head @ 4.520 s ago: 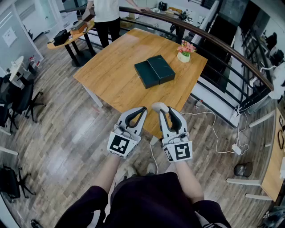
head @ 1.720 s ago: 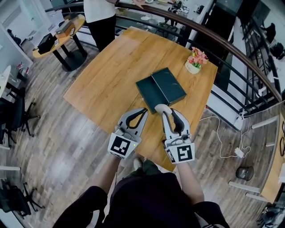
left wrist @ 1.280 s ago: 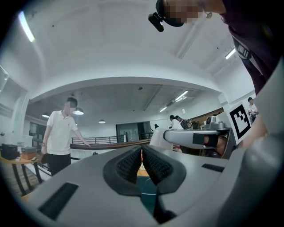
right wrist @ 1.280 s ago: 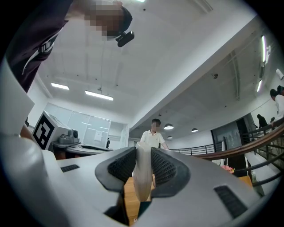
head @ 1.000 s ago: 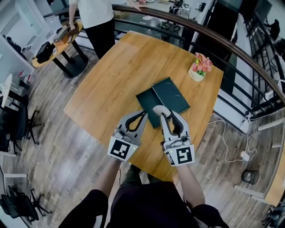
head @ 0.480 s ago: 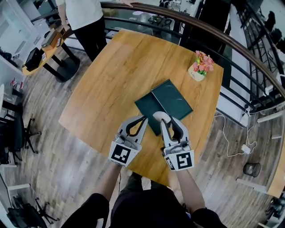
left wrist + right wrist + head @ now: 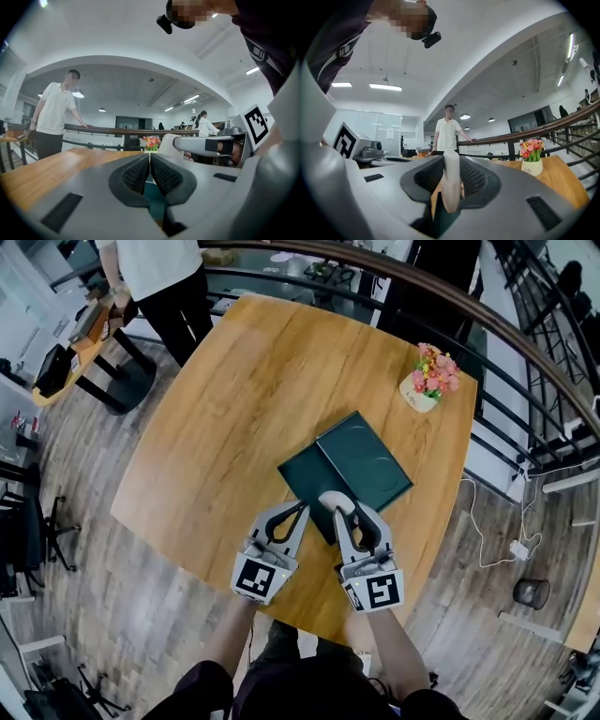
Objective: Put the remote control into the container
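Observation:
A slim white remote control [image 7: 451, 187] stands on edge between the pads of my right gripper [image 7: 451, 174], which is shut on it. In the head view the remote [image 7: 328, 499] sticks out of the right gripper [image 7: 337, 512] over the near corner of the dark green container [image 7: 361, 460]. The container lies on the wooden table [image 7: 234, 399] as two flat halves side by side. My left gripper [image 7: 301, 509] hangs just to the left, jaws pressed together with nothing between them [image 7: 150, 169].
A small white pot of pink flowers [image 7: 429, 381] stands at the table's far right corner, also in the right gripper view [image 7: 533, 158]. A person in a white shirt [image 7: 159, 277] stands beyond the far left edge. A dark railing [image 7: 525, 343] runs behind the table.
The view has closed in on the table. Both grippers have moved from over the floor to above the table's near side, the right one still shut on the remote, next to the container.

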{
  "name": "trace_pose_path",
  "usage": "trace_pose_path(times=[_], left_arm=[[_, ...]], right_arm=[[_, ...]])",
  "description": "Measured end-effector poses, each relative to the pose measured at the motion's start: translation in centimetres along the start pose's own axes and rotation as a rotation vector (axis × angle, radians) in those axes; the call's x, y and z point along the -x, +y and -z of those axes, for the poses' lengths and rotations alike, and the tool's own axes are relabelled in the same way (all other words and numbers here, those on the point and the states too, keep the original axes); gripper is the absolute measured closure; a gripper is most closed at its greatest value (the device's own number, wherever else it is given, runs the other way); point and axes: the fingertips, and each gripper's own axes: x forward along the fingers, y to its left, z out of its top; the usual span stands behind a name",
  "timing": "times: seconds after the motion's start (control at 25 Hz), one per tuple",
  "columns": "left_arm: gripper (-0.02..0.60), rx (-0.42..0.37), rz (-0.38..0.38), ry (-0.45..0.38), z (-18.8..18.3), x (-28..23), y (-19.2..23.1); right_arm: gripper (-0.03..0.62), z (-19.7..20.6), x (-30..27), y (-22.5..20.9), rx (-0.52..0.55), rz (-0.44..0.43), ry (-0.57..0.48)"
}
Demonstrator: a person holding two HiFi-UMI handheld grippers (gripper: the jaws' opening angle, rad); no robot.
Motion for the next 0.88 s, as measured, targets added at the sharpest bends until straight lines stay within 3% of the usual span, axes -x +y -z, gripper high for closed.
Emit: trace_pose_path(times=[0.16,0.88], left_arm=[[0.563,0.029,0.003,0.03,2.2,-1.0,0.3],[0.563,0.086,0.003,0.086,4.8,0.1,0.1]], right_arm=[[0.476,1.7,-0.4,-1.0,-0.015,0.015,0.026],[0.476,9.8,-3.0,-1.3,-0.07,0.07,0.227]])
